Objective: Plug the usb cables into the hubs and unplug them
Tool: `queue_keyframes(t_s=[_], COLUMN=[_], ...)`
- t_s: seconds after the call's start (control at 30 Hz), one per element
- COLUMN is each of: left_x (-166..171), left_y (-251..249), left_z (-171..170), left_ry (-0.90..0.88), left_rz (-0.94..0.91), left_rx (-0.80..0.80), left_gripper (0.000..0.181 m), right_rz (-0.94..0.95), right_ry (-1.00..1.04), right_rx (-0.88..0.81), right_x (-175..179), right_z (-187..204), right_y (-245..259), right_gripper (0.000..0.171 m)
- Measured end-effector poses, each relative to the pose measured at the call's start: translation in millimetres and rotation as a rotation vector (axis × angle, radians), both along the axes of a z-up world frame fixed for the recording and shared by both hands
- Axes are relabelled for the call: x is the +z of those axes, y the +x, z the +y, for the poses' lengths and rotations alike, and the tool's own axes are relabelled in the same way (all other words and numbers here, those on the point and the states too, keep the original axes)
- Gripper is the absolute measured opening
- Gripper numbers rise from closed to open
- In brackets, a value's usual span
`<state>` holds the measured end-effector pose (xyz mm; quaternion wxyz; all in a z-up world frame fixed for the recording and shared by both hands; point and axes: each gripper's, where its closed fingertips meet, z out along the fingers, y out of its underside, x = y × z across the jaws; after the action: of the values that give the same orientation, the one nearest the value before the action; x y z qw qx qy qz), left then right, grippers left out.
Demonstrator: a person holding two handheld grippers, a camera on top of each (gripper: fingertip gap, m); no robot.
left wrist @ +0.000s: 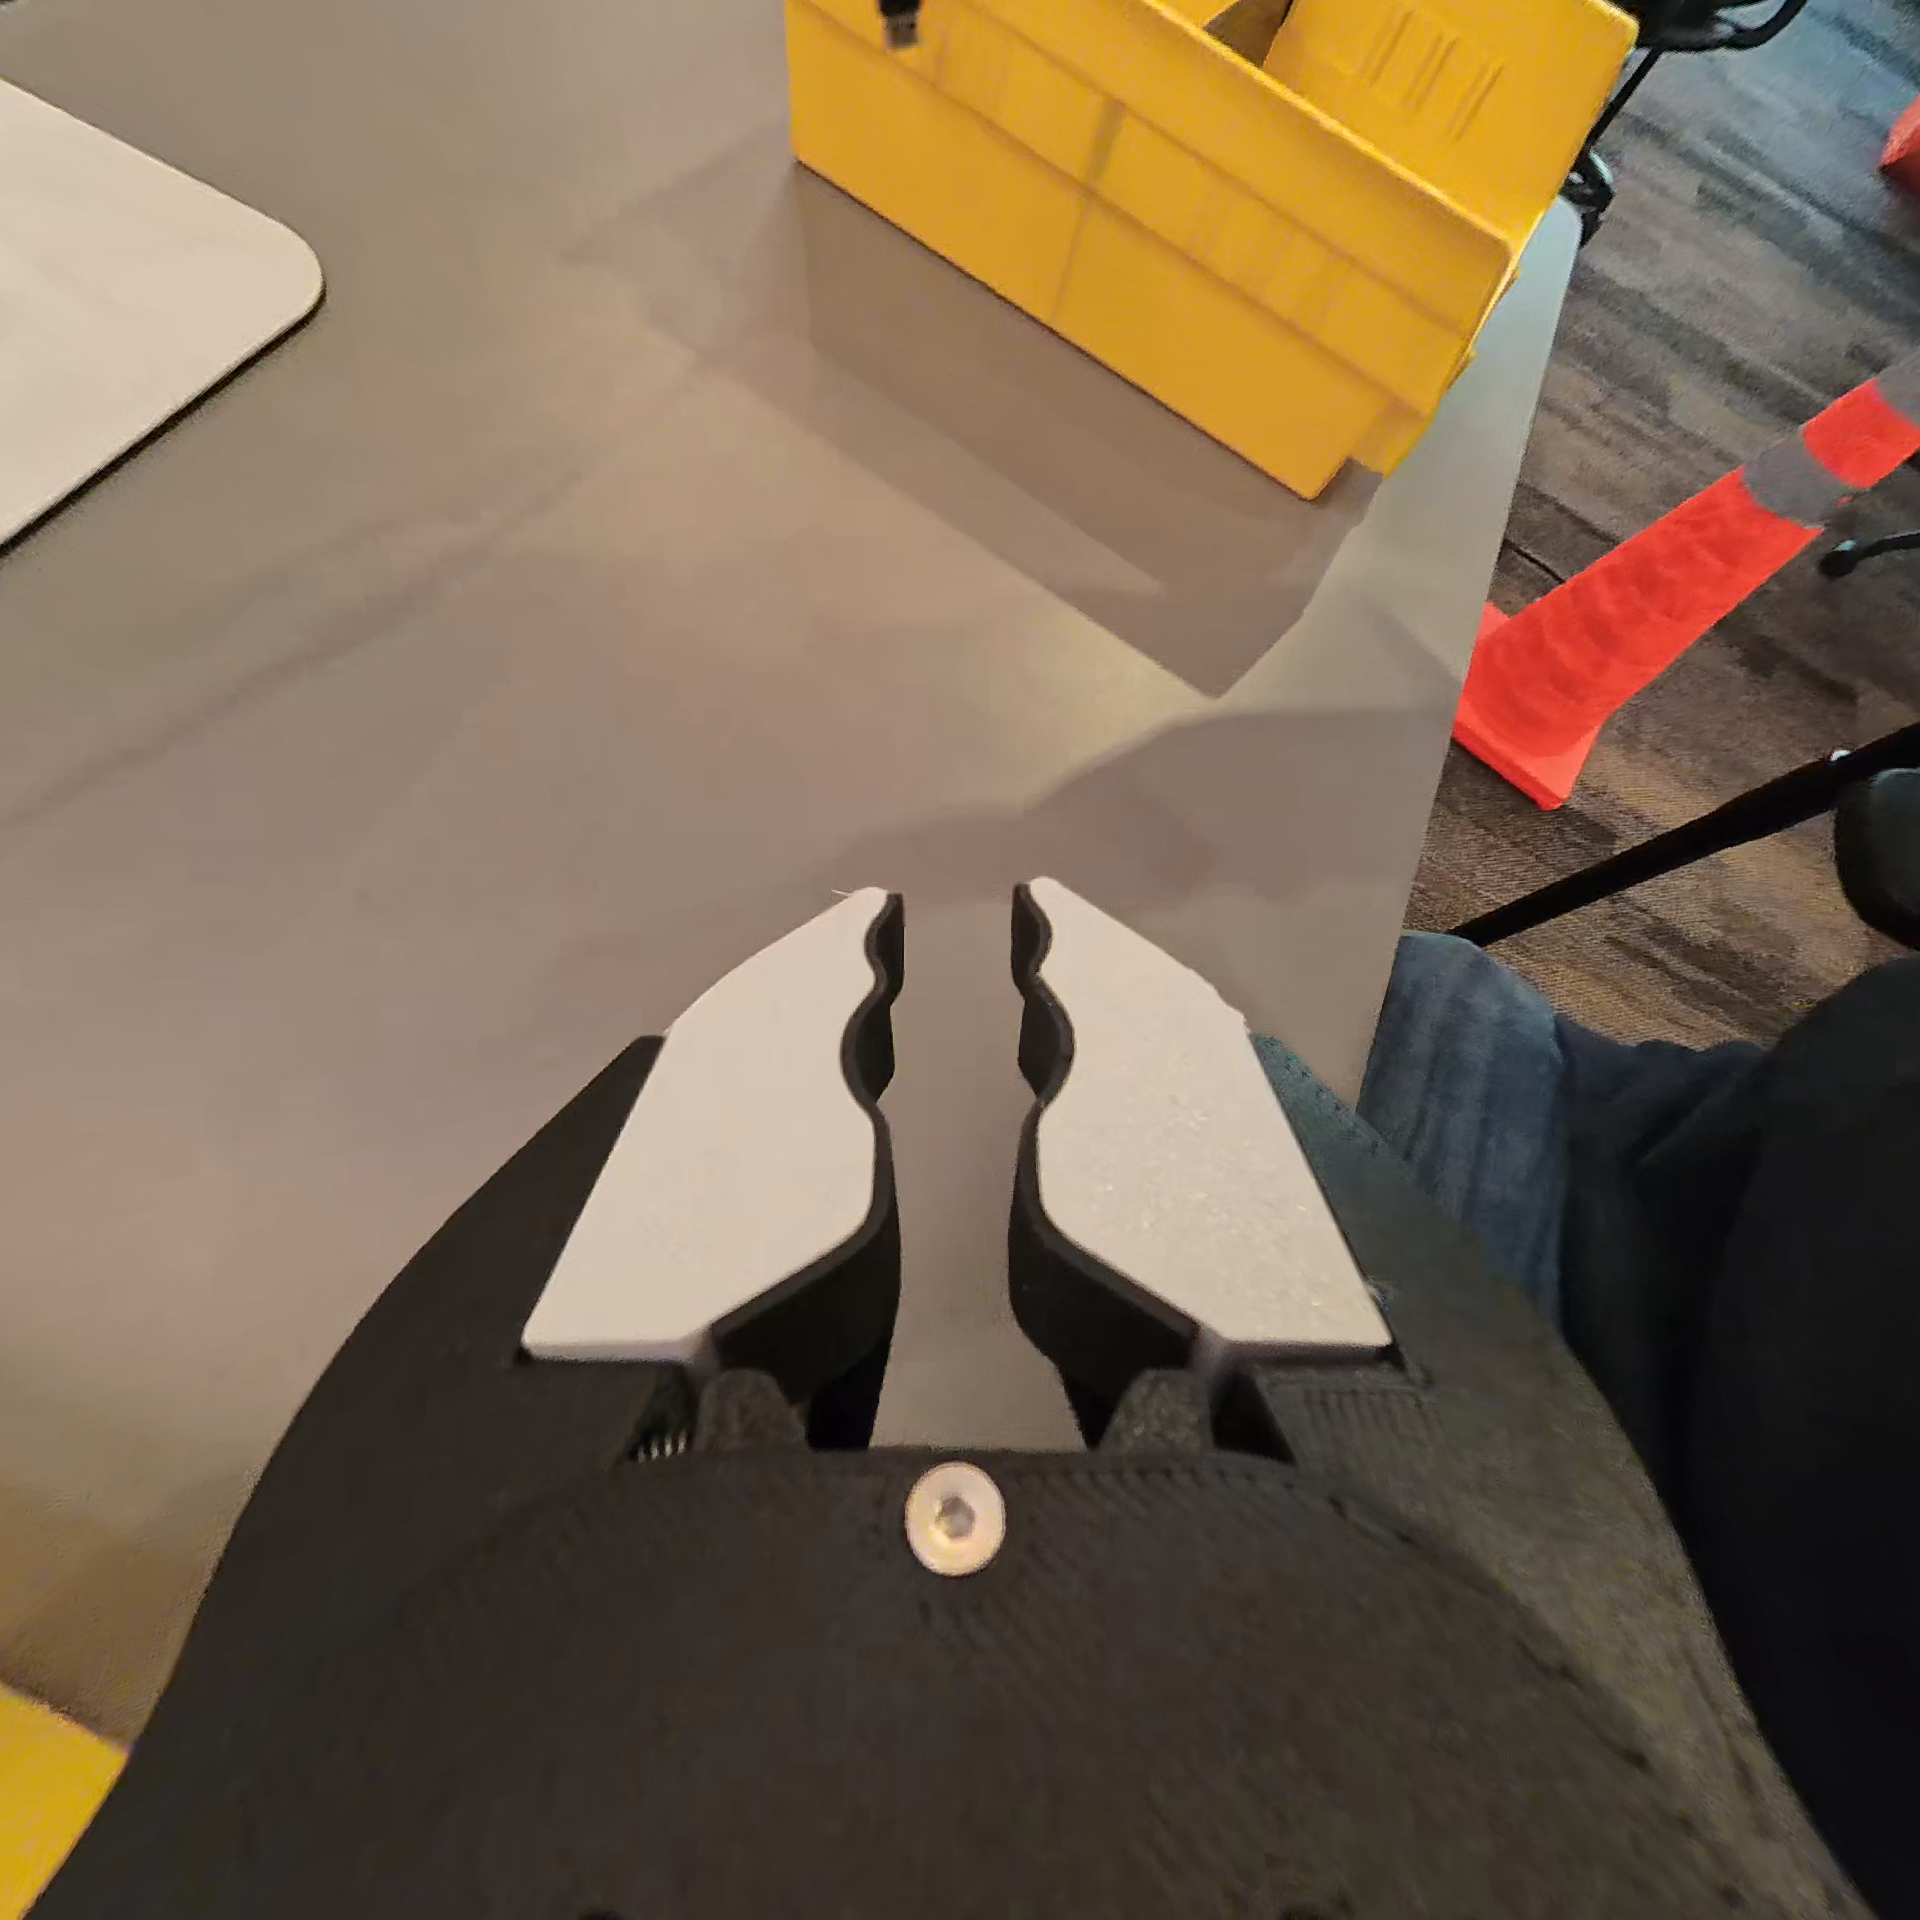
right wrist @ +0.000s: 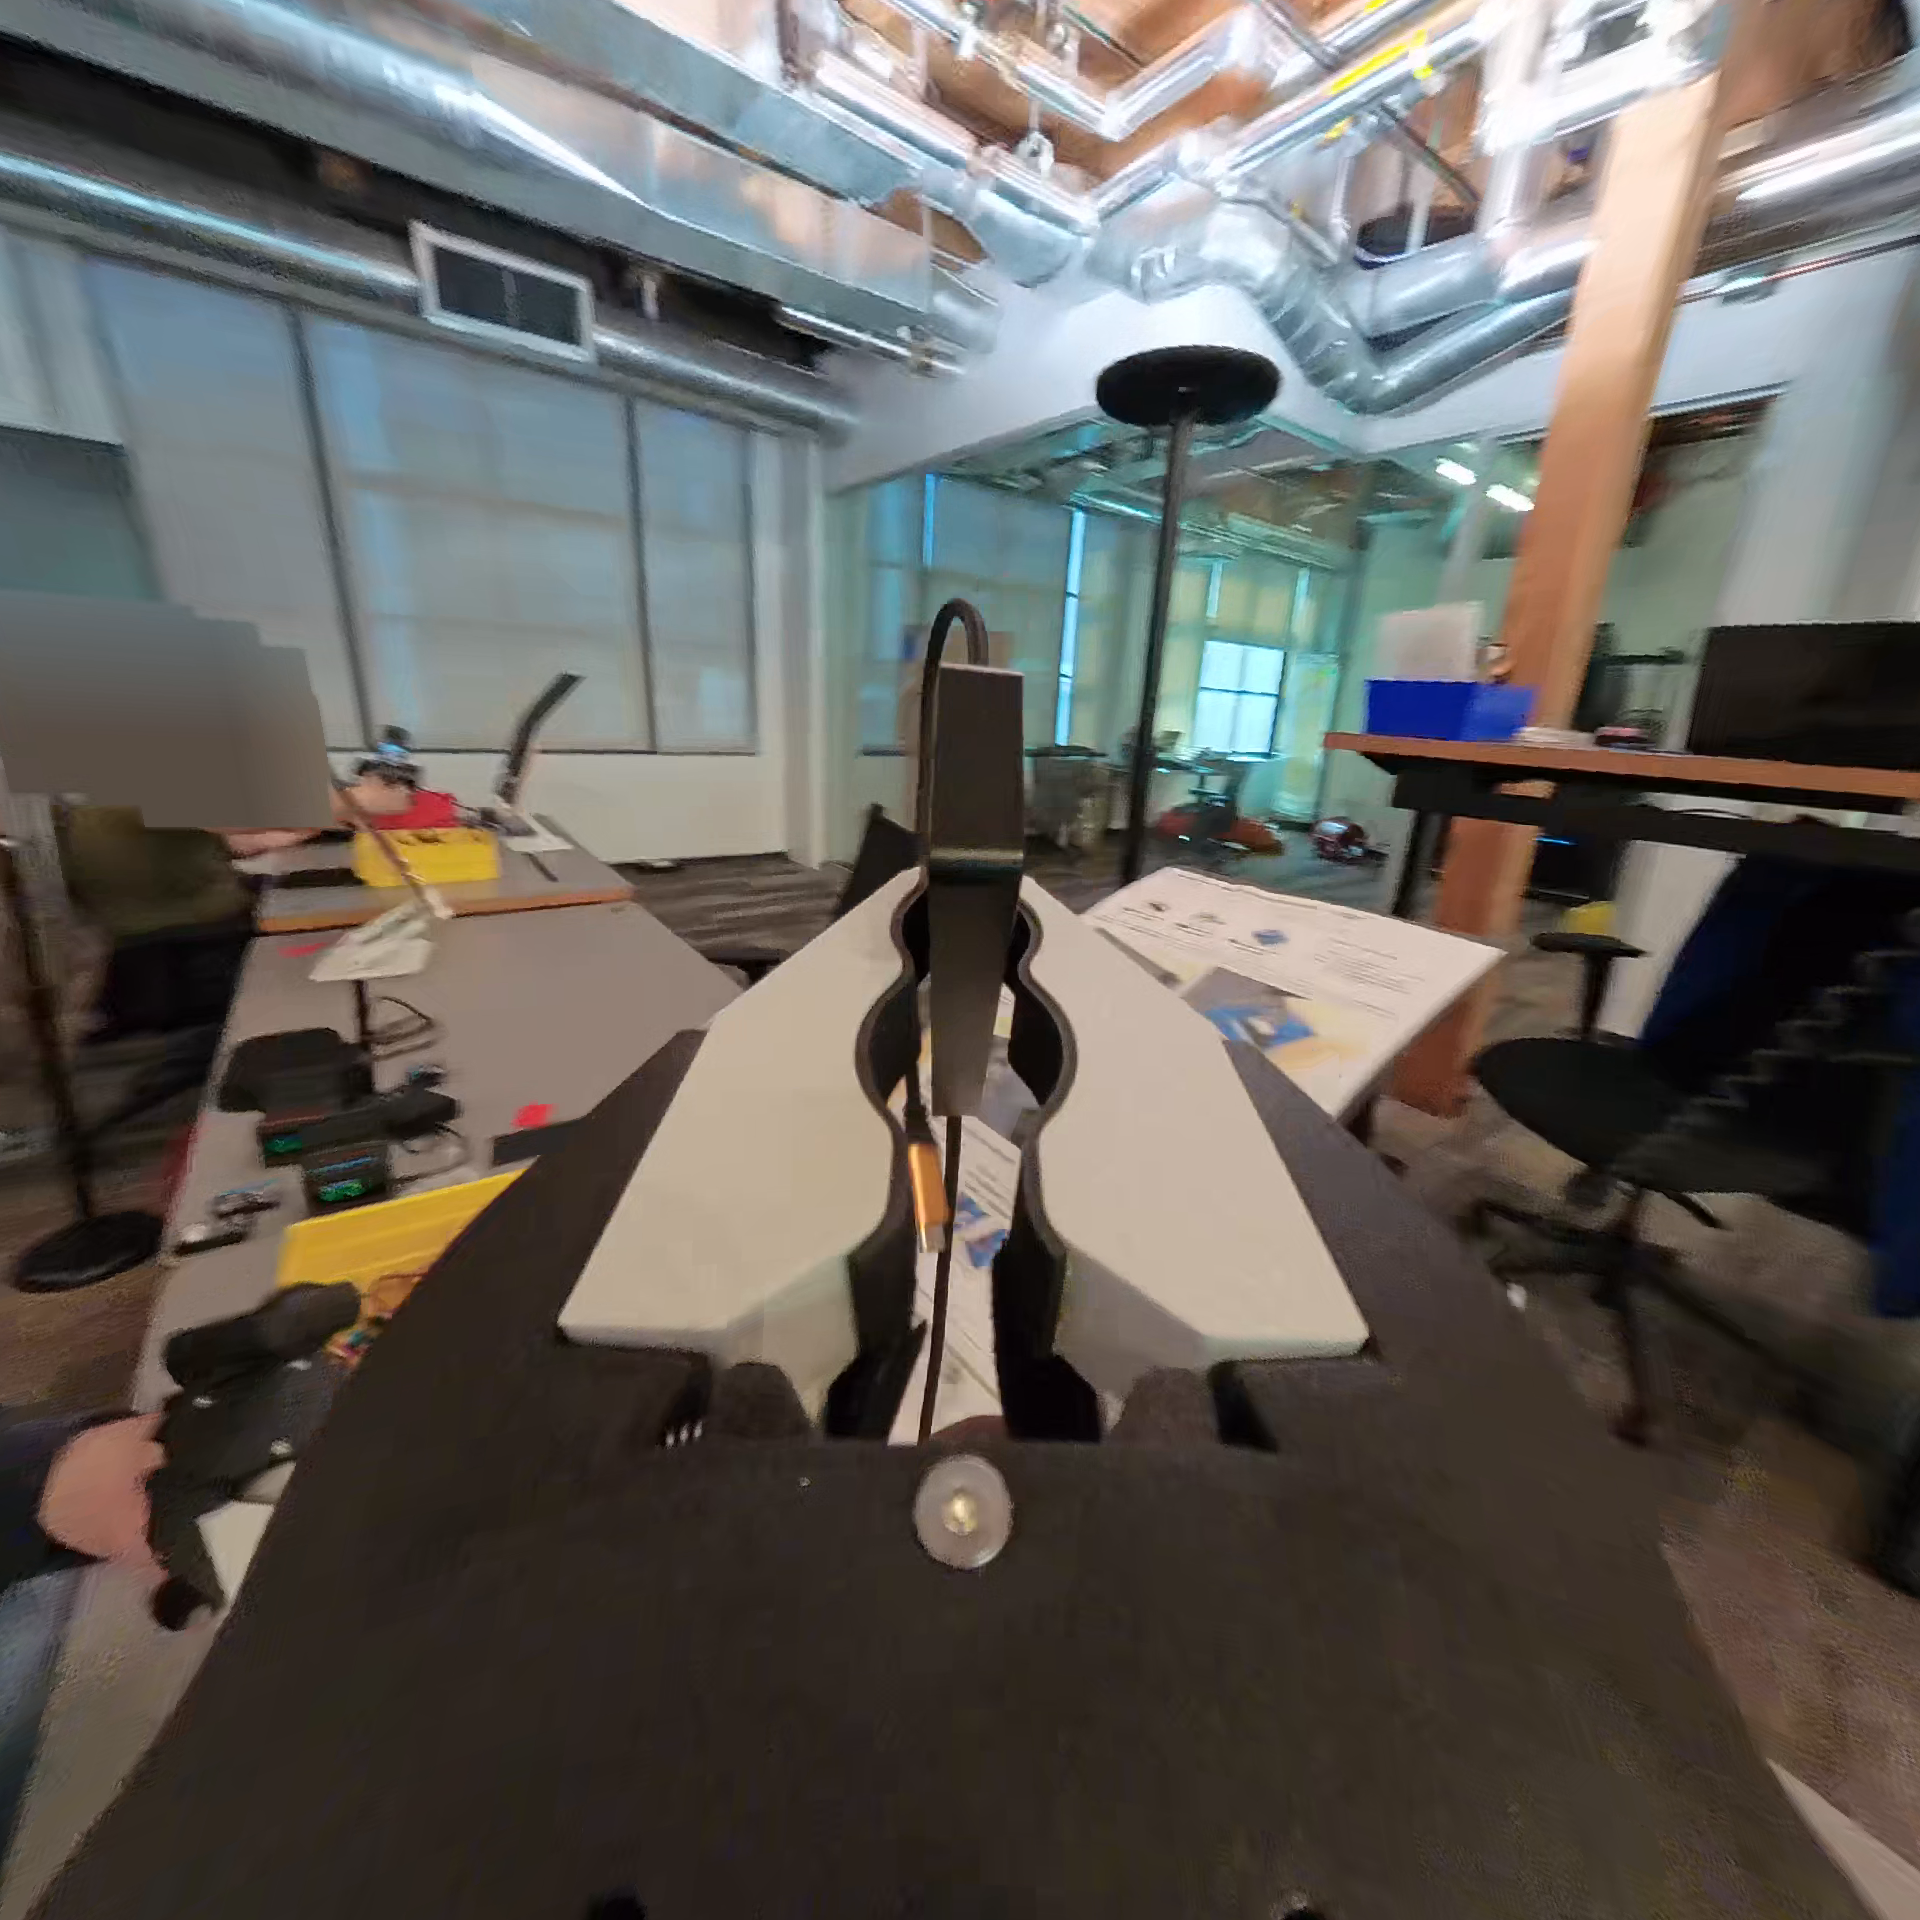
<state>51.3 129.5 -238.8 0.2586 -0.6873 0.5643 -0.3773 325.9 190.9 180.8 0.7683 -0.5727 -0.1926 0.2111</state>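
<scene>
In the right wrist view my right gripper [right wrist: 971, 883] is shut on a dark grey USB hub [right wrist: 977, 769], held upright in the air and facing the room. The hub's black cable [right wrist: 940, 644] loops over its top and hangs down between the fingers, ending in a copper-coloured plug [right wrist: 925, 1184] that hangs free. In the left wrist view my left gripper [left wrist: 956, 904] is open and empty, low over the grey table [left wrist: 520, 727] near its right edge. A black USB plug [left wrist: 899, 26] sticks up at the rim of a yellow bin [left wrist: 1122, 229].
A grey mat [left wrist: 114, 312] lies at the table's left. An orange cone [left wrist: 1621, 613] stands on the floor beyond the table edge, beside a person's leg [left wrist: 1507, 1091]. Desks with electronics [right wrist: 332, 1122], a yellow bin [right wrist: 384, 1236], office chairs [right wrist: 1600, 1101] and a poster board [right wrist: 1299, 966] fill the room. The left gripper's tips are roughly 50 cm from the right gripper's.
</scene>
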Motion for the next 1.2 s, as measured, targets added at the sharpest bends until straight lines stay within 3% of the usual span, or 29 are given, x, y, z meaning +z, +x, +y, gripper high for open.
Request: queue_keyframes(t_s=[0.13,0.33,0.43,0.73,0.87,0.97,1.07,1.2], left_x=[-3,-9,-11,-10,-13,-12,-12,-16], left_y=[4,-5,-3,3,1,4,5,2], left_z=[-4,-3,-2,-7,-5,-4,-6,-7], left_ry=[0.000,-0.018,-0.033,-0.014,-0.029,-0.027,-0.022,-0.029], left_rz=[0.006,0.009,0.007,0.027,0.036,0.038,0.034,0.038], left_rx=[-0.008,0.002,0.000,-0.013,-0.006,-0.007,-0.011,-0.011], left_gripper=[0.019,0.020,0.020,0.020,0.020,0.020,0.021,0.021], right_rz=[0.016,-0.099,-0.182,-0.170,-0.040,-0.046,-0.098,-0.173], right_ry=[0.071,0.079,0.033,0.000,0.103,0.132,0.032,-0.150], right_rx=[0.019,-0.151,-0.255,-0.298,-0.283,-0.319,-0.339,-0.337], right_x=[20,44,36,16,53,73,53,-25], right_z=[-13,-44,-51,-68,-91,-99,-89,-69], right_y=[-17,22,42,73,97,112,119,121], right_gripper=[0.009,0.008,0.008,0.008,0.008,0.008,0.008,0.008])
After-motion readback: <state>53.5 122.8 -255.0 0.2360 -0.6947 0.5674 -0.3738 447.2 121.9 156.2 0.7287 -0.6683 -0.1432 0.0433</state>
